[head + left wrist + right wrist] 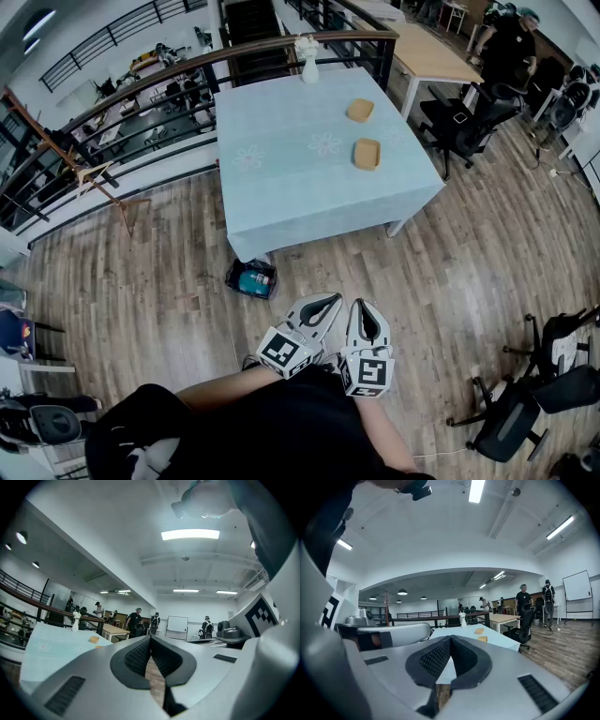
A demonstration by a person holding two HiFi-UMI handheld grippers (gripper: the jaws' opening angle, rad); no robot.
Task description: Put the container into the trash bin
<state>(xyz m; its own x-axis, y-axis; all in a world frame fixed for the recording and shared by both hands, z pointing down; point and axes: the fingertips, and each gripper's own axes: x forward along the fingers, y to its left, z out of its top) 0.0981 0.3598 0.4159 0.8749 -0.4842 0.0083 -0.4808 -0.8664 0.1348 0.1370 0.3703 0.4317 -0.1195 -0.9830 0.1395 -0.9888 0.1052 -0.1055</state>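
The blue-clothed table [281,178] carries a white vase [309,64] at its far edge. Right of the vase sit two tan containers, the near container [360,111] and the farther container [367,153].

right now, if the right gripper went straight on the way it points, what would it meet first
Probably the near edge of the light blue tablecloth; the right gripper, jaws shut, faces it with only floor between. Depth is hard to judge.

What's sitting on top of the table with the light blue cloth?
A tan container, a second tan container farther back, and a white vase at the far edge. The cloth covers the tabletop itself and hides most of the space beneath.
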